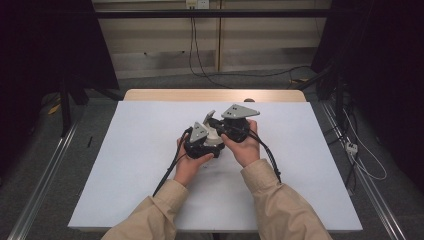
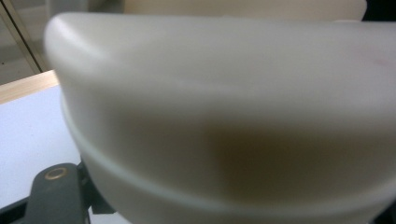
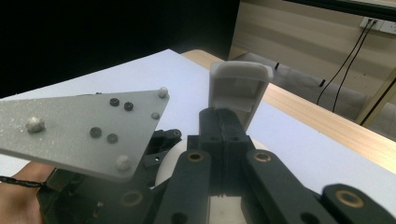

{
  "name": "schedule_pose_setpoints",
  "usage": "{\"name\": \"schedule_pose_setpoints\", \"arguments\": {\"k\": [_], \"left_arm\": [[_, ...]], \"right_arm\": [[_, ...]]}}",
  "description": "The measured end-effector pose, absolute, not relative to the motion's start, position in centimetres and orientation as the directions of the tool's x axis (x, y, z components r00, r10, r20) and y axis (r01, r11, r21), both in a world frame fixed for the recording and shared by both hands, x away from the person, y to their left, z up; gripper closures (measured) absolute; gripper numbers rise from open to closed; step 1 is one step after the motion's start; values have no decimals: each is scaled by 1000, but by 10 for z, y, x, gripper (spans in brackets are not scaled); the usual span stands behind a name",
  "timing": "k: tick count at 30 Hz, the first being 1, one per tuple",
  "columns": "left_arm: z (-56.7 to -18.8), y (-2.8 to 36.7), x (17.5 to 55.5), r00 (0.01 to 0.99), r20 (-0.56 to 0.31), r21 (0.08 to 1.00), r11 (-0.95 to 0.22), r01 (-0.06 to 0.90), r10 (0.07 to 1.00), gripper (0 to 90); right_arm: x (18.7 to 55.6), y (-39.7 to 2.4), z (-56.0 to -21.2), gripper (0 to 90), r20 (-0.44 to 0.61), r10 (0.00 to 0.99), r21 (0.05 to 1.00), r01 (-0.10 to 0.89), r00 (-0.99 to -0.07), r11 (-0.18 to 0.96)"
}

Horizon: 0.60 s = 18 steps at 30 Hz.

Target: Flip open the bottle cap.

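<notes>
Both grippers are clenched on the white hinged case mid-worktop (image 1: 150,150), left gripper (image 1: 202,142) on its body (image 2: 224,116), right gripper (image 3: 224,140) on the raised lid (image 3: 239,88); over-pulling may snap the hinge.

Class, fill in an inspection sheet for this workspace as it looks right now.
Surface: white sheet on a wooden table.
Job's things: white case held at the centre, lid raised.
Clutter: nothing seen.
Grippers: left gripper shut on the white case; right gripper shut on the lid.
Cables: black gripper cables trail back; wall cables hang from a socket.
Surroundings: grey floor, dark curtains.
</notes>
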<state>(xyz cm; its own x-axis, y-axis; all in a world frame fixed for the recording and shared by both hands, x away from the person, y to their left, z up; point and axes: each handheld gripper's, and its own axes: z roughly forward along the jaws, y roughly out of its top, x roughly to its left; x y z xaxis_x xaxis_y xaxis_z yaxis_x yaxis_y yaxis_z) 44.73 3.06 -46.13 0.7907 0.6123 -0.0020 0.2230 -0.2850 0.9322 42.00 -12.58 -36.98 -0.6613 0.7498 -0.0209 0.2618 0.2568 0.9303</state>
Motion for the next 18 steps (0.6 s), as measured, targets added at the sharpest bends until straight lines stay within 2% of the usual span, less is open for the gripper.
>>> {"name": "schedule_pose_setpoints", "arguments": {"k": [18], "left_arm": [[-461,31,448,790,9,931,-294,217,613,187]], "right_arm": [[428,-121,-368,900,-29,756,930,260,-654,261]]}}
